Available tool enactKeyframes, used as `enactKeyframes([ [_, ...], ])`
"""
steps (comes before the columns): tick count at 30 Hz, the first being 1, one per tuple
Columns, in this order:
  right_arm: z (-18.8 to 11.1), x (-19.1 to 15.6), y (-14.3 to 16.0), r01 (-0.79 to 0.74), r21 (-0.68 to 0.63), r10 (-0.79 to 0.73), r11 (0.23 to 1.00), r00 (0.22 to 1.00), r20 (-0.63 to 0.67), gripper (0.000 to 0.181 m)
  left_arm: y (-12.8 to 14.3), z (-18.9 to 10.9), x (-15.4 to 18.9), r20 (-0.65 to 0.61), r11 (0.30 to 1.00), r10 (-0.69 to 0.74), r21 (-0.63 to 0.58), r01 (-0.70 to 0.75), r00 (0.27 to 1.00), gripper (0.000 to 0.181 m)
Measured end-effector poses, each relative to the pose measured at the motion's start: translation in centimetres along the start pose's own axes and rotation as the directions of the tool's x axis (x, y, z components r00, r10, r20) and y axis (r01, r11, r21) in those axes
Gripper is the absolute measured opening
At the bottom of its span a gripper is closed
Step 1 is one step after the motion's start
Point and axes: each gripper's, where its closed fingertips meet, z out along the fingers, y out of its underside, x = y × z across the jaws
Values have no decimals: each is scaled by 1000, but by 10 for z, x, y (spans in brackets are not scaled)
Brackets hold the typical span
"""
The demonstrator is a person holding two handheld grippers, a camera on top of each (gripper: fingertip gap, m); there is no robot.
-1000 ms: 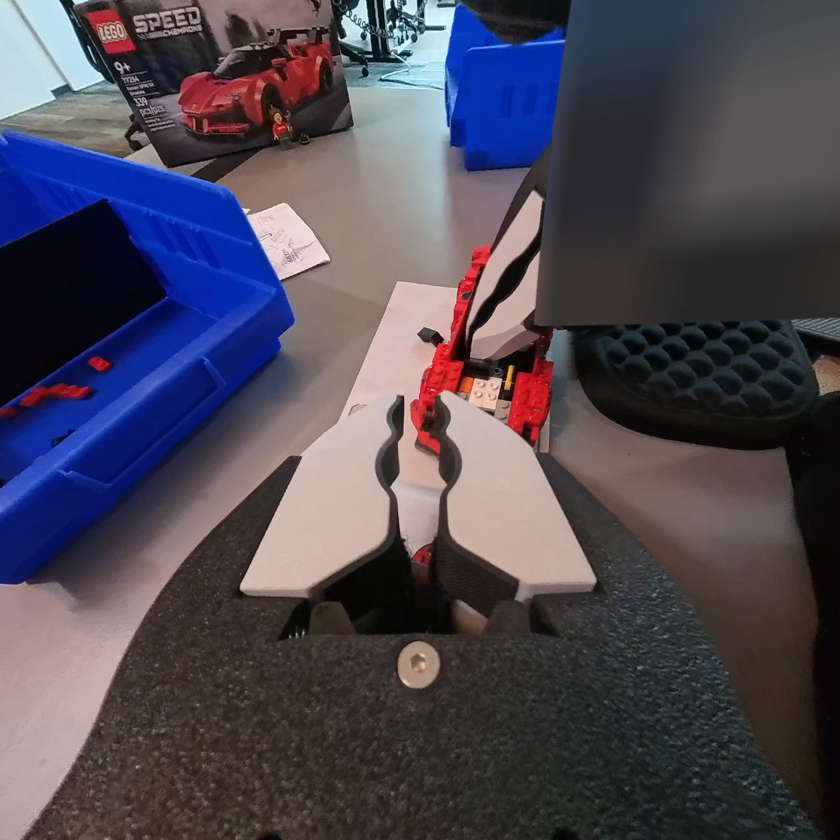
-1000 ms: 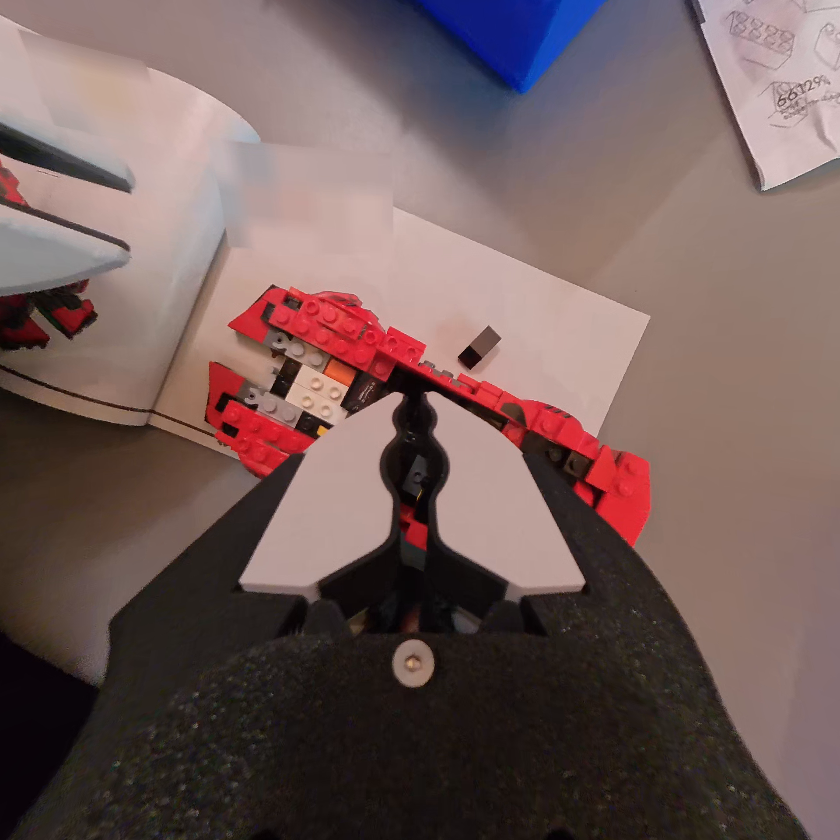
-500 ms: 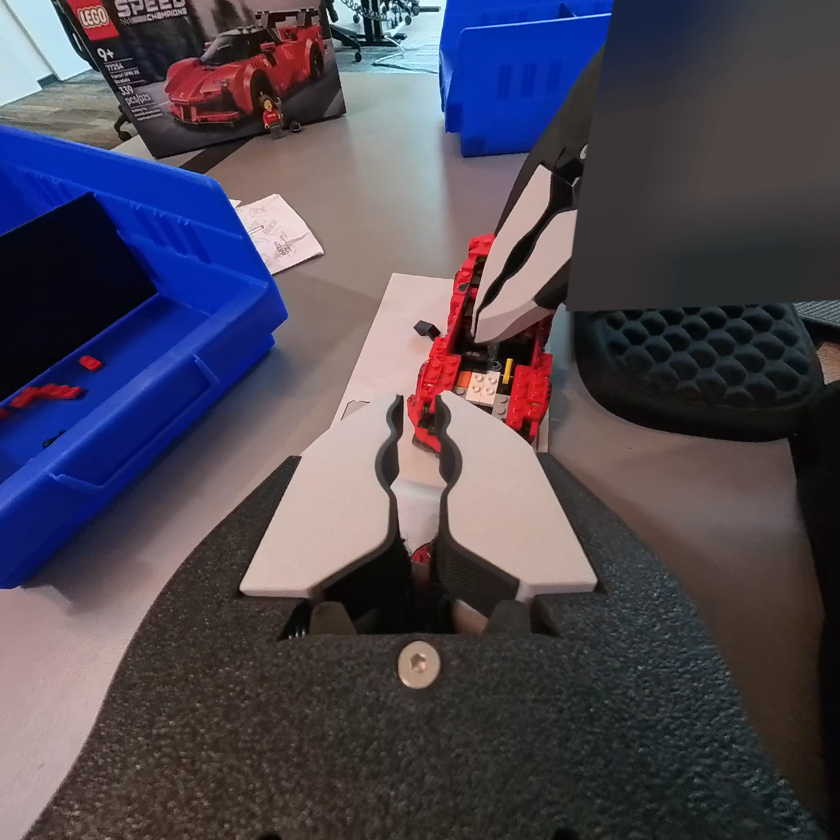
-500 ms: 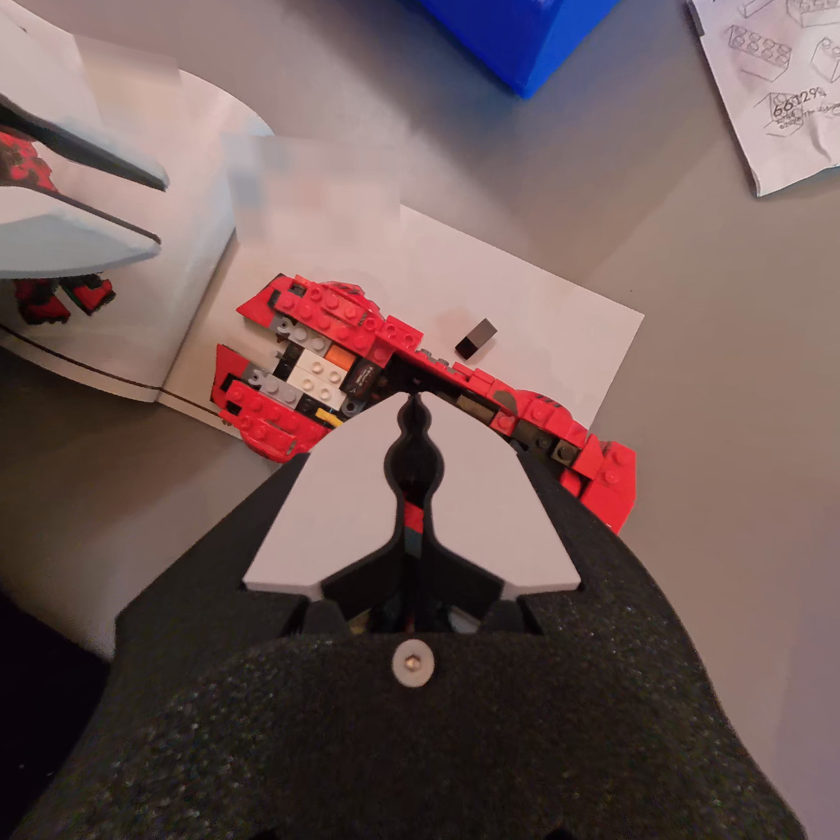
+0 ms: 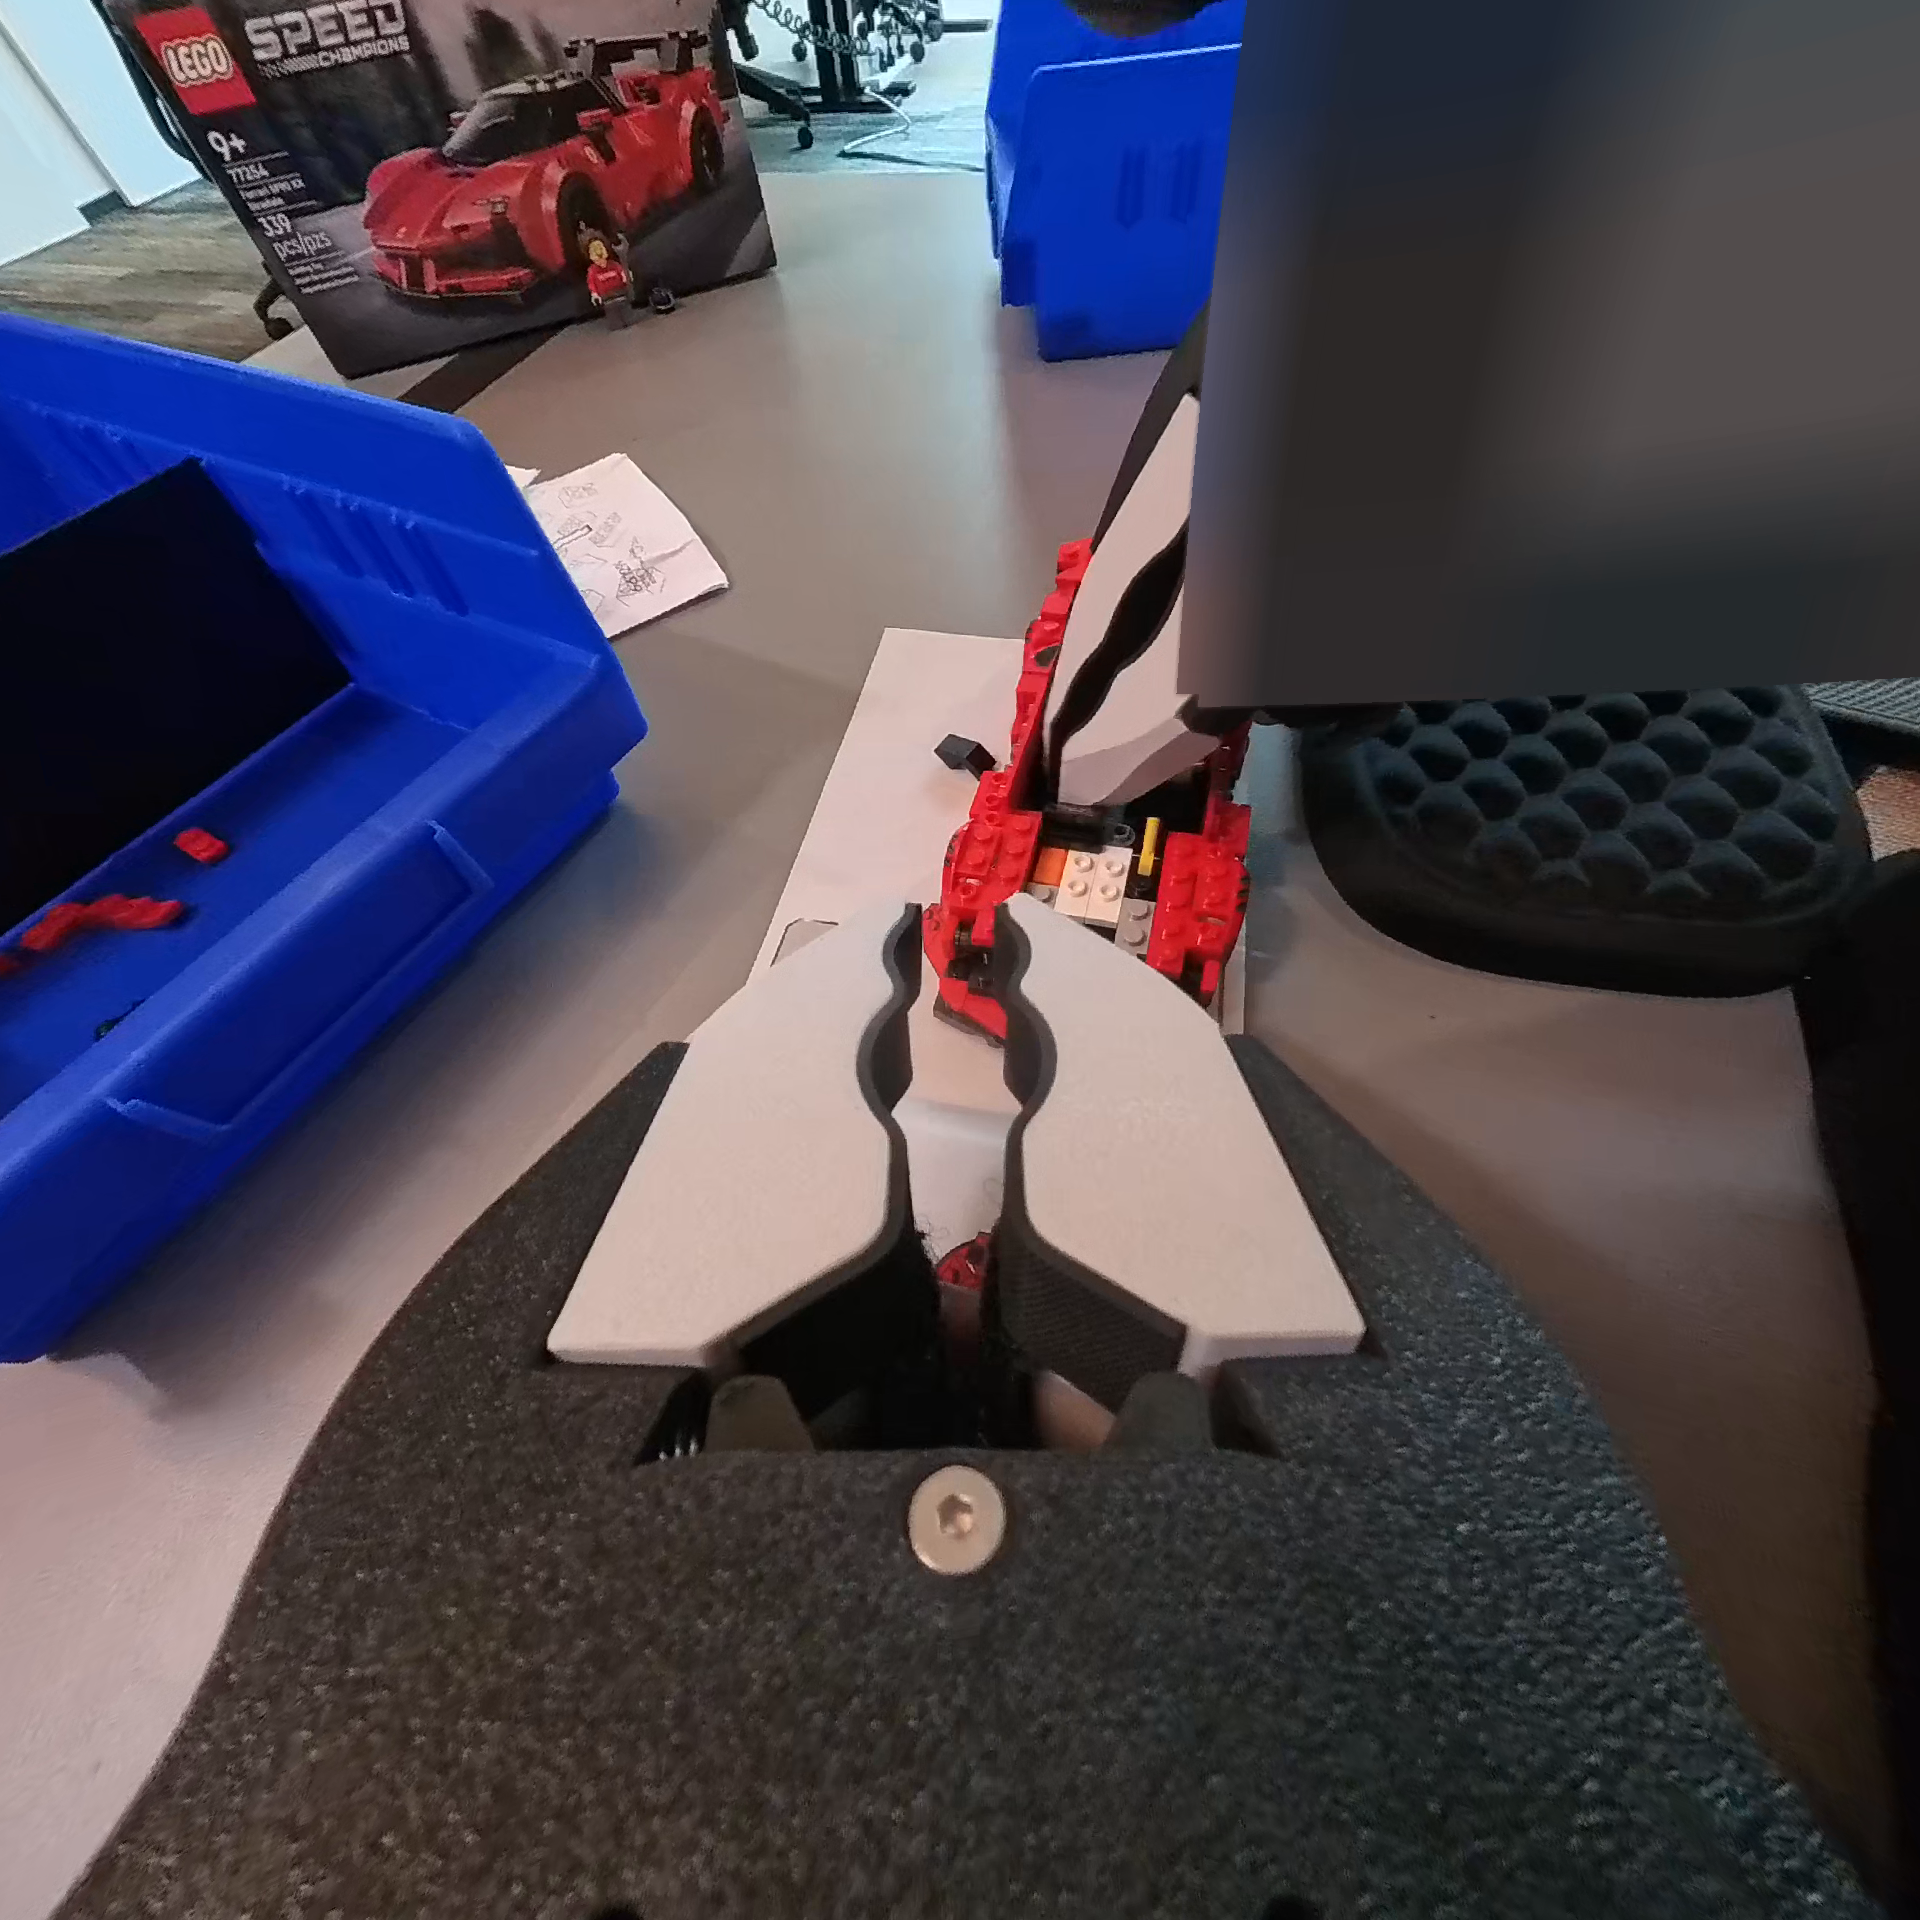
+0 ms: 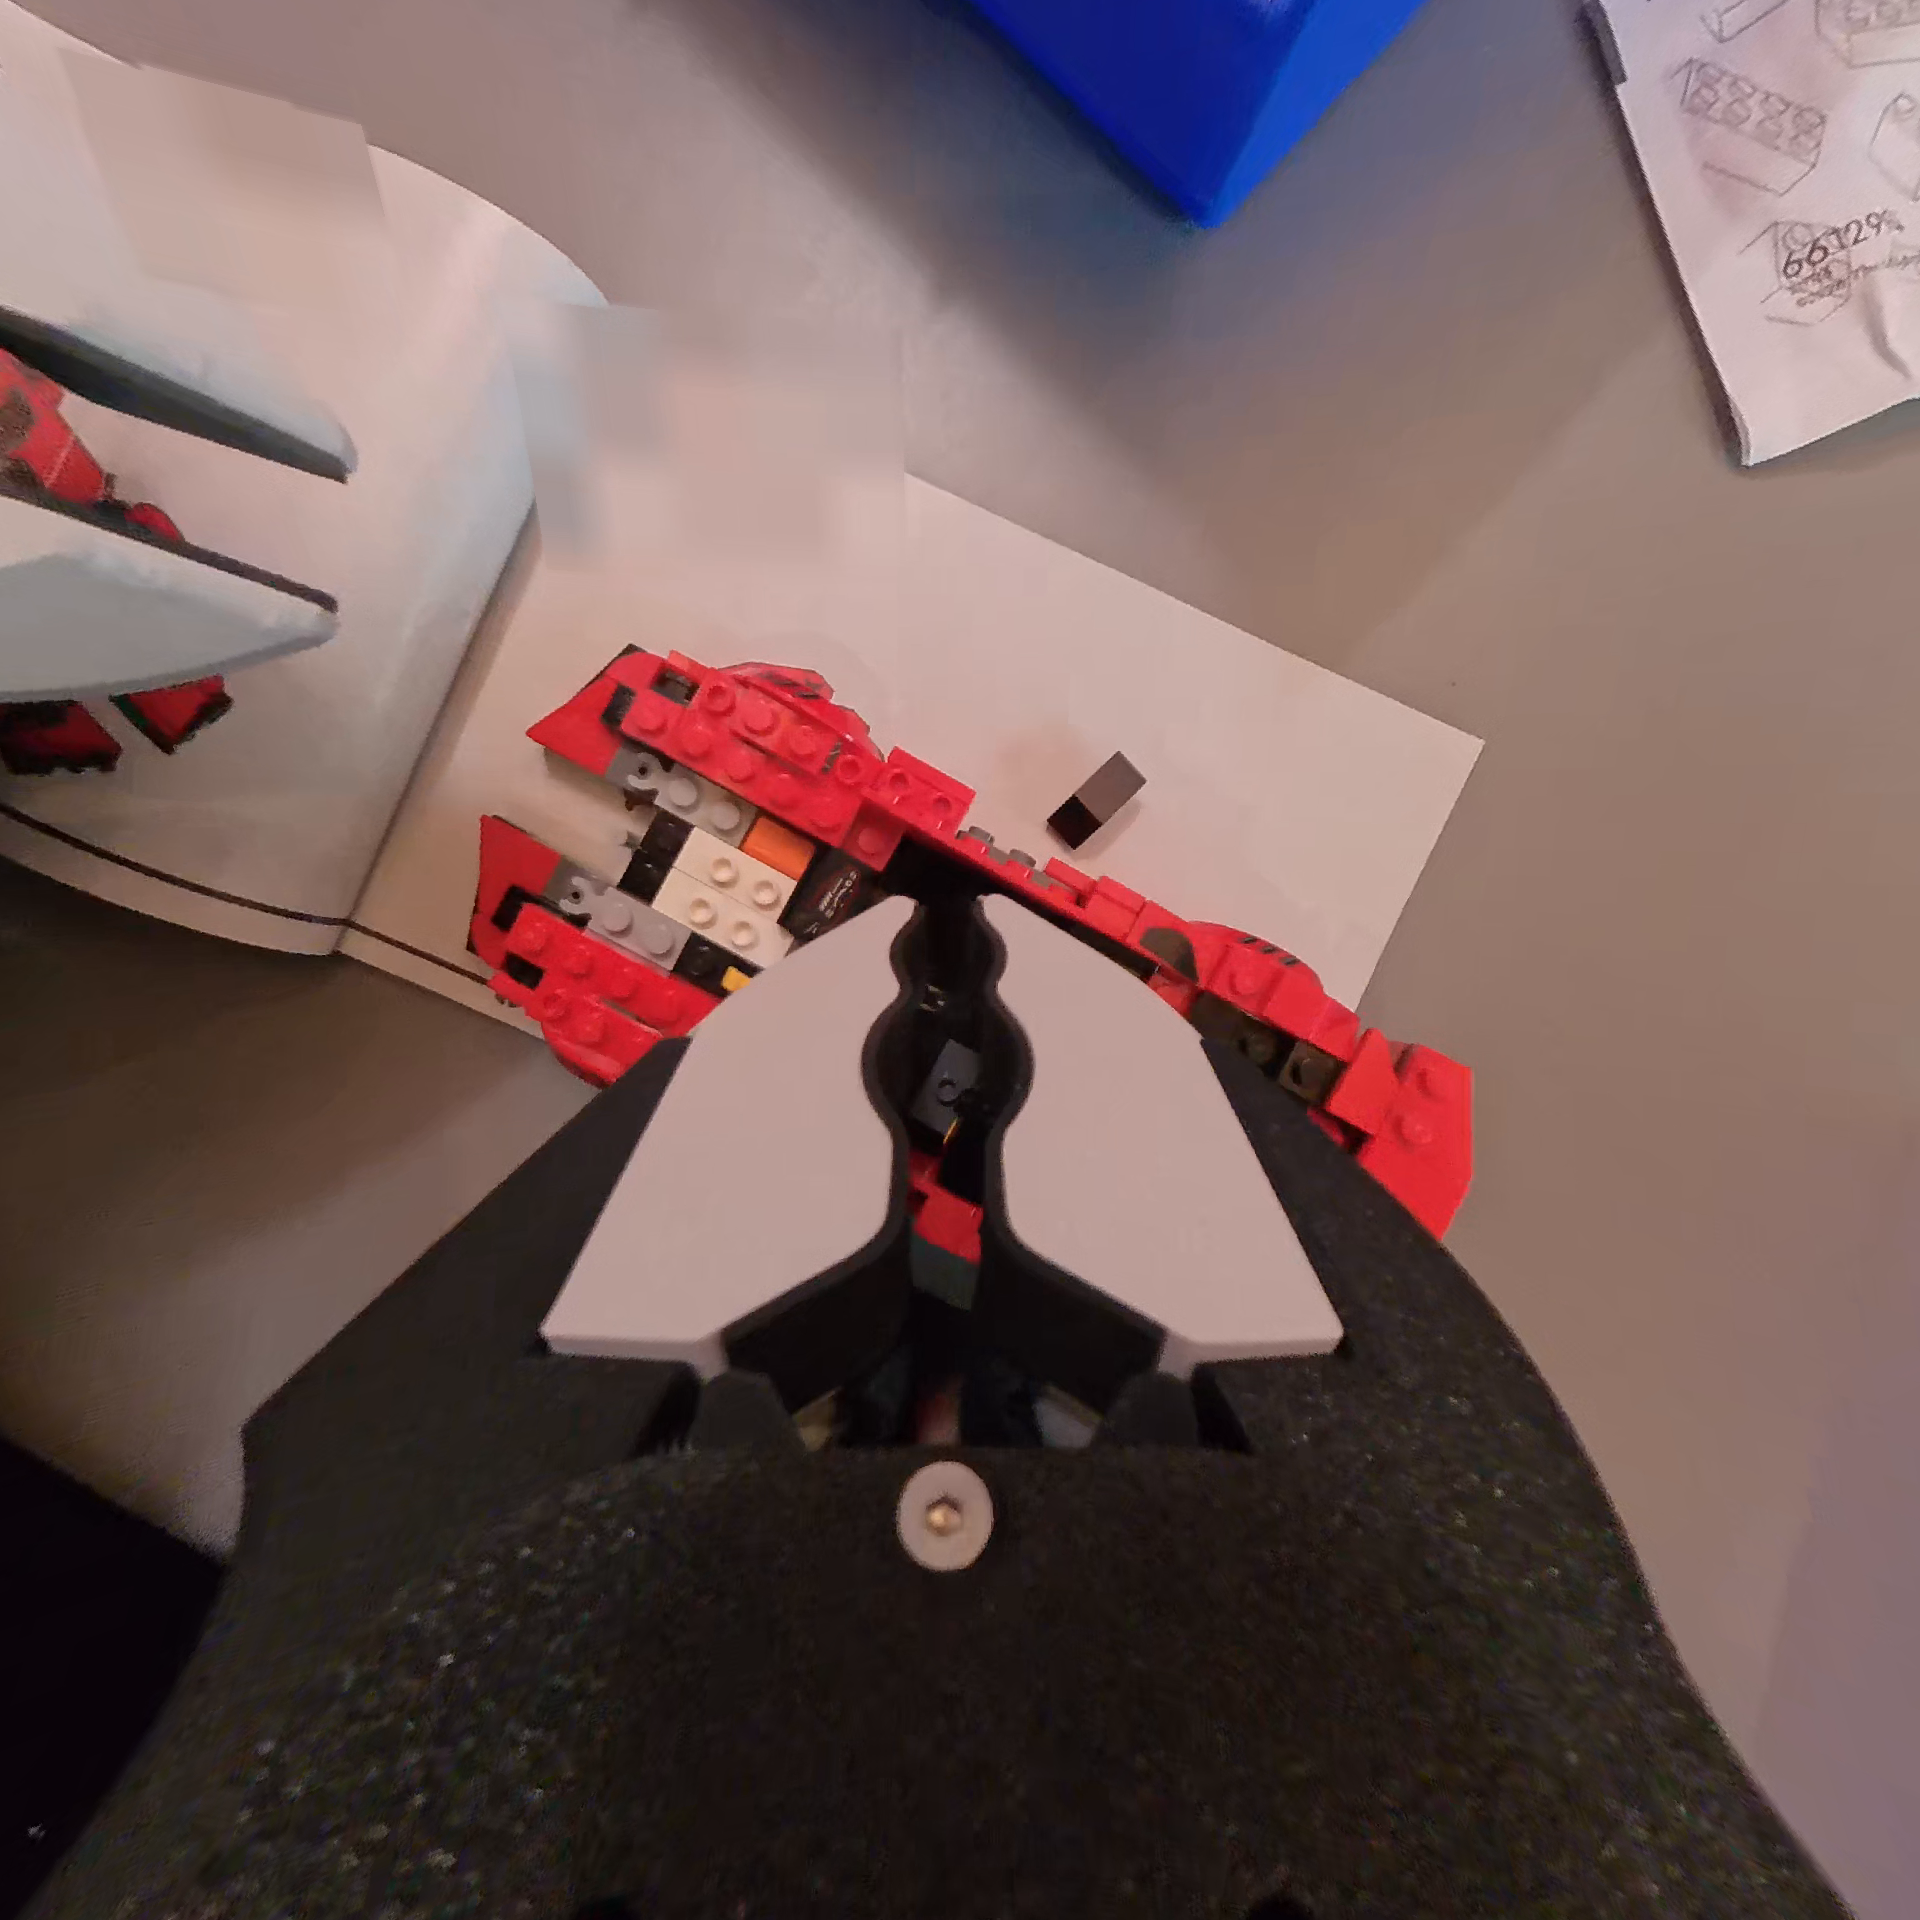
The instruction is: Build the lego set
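Note:
The part-built red Lego car [image 5: 1091, 883] [image 6: 727, 810] lies on the white instruction booklet [image 5: 883, 748] [image 6: 1247, 748]. My right gripper [image 6: 940, 906] is shut, its tips down in the car's dark middle; the left wrist view shows it [image 5: 1081, 784] coming in from above. I cannot tell if it pinches a piece. My left gripper [image 5: 961, 920] is slightly open and empty, just short of the car's near corner; the right wrist view shows it [image 6: 338, 535] at the left, apart from the car. A loose black brick [image 5: 961, 750] [image 6: 1096, 798] lies beside the car.
A blue bin [image 5: 468, 779] with several red pieces [image 5: 99, 920] stands at the left. The set's box [image 5: 468, 177] and another blue bin [image 5: 1091, 187] stand at the back. A paper sheet [image 5: 623, 540] [image 6: 1787, 208] lies nearby. A black honeycomb pad [image 5: 1579, 831] is right of the car. One gripper's finger ends stand about 9 cm off the other's.
My right gripper lifted a little off the car, then came back down into its middle, still shut. My left gripper stayed near the car's corner.

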Motion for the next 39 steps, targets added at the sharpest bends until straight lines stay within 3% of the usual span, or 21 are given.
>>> enactKeyframes([
  [23,-11,1,-1,41,14,-42,999,999,33,0,0,0,2,-8,1000,6,-1,-6,1000,12],
  [28,-4,1,-2,8,11,-9,1000,999,30,0,0,0,3,-9,1000,17,-3,-17,1000,12],
  [30,-2,-1,-1,-3,-1,3,1000,999,41,11,0,0,3,-10,1000,15,-2,-15,1000,12],
  [39,2,-2,1,-2,-23,3,1000,998,59,5,0,0,3,-13,1000,17,1,-17,1000,12],
])
